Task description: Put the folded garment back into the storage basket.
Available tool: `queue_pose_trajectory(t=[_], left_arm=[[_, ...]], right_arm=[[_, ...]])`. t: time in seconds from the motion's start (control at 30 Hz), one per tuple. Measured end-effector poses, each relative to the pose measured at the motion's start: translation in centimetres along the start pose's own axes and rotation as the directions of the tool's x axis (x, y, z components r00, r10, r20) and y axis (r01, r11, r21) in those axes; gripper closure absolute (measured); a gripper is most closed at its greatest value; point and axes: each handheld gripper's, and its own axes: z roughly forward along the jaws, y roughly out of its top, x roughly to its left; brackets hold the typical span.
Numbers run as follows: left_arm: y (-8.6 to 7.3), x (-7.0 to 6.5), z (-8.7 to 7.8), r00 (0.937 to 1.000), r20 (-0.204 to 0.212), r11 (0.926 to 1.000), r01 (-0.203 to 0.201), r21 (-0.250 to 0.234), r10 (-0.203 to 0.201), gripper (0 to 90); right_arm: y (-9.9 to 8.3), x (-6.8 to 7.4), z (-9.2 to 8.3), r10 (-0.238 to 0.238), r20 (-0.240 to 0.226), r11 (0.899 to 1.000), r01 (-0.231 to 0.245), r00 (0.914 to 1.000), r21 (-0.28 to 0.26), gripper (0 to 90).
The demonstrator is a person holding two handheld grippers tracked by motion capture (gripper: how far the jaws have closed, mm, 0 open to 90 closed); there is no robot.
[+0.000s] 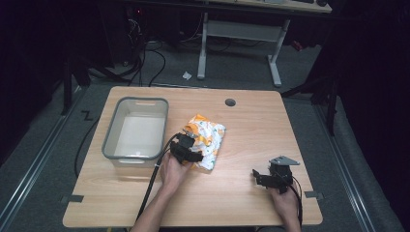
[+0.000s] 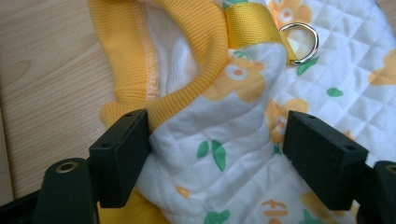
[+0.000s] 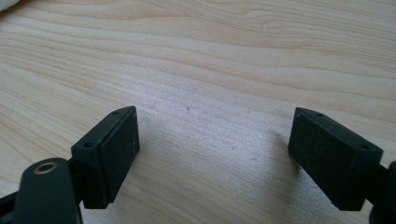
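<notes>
A small quilted white garment [image 1: 209,137] with orange flowers and green leaves lies in the middle of the wooden table [image 1: 251,130]. My left gripper [image 1: 190,146] rests on its near left edge. In the left gripper view the garment [image 2: 233,140] lies between the wide jaws of my left gripper [image 2: 217,154]. Its yellow ribbed collar [image 2: 205,56] touches the left jaw, and a metal D-ring [image 2: 301,44] hangs from a yellow strap beyond. The pads do not press the cloth. My right gripper [image 1: 258,176] sits open near the front right, over bare wood [image 3: 210,60] with nothing between its jaws [image 3: 212,149].
A grey plastic bin [image 1: 137,100] stands at the table's left, just beside the garment and my left hand. A round cable hole [image 1: 230,102] sits near the far edge. A desk frame and cables lie on the floor beyond the table.
</notes>
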Motion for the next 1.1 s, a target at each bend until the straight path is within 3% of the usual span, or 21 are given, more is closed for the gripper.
queue_pose_trajectory(t=[0.1, 0.17, 0.4, 0.57, 0.67, 0.9, 1.1], left_arm=[[-0.2, -0.6, 0.1, 0.9984, -0.040, 0.9992, -0.039, -0.007, 0.039, 25.0], [-0.4, -0.7, 0.0, 0.9982, -0.041, 0.9988, -0.046, -0.015, 0.045, 28.3], [-0.5, -1.3, -0.6, 0.9950, -0.009, 0.9950, -0.100, -0.009, 0.100, 57.0], [-0.4, -1.0, -1.1, 0.9948, 0.059, 0.9966, -0.083, -0.005, 0.083, 65.3], [-0.4, -1.1, -1.5, 0.9914, 0.103, 0.9967, -0.081, -0.011, 0.081, 68.4], [-0.2, -0.9, -3.3, 0.9846, 0.163, 0.9952, -0.051, -0.084, 0.064, 73.6], [-0.1, -0.5, -6.0, 0.9793, 0.191, 0.9855, -0.035, -0.166, 0.067, 74.5]], right_arm=[[0.0, 0.0, 0.0, 0.000, 0.000, 1.000, 0.000, 1.0000, 0.000, 16.5], [0.0, 0.0, 0.0, 0.000, 0.000, 1.000, 0.000, 1.0000, 0.000, 16.5], [0.0, 0.0, 0.0, 0.000, 0.000, 1.000, 0.000, 1.0000, 0.000, 16.5], [0.0, 0.0, 0.0, 0.000, 0.000, 1.000, 0.000, 1.0000, 0.000, 16.5], [0.0, 0.0, 0.0, 0.000, 0.000, 1.000, 0.000, 1.0000, 0.000, 16.5], [0.0, 0.0, 0.0, 0.000, 0.000, 1.000, 0.000, 1.0000, 0.000, 16.5], [0.0, 0.0, 0.0, 0.000, 0.000, 1.000, 0.000, 1.0000, 0.000, 16.5]])
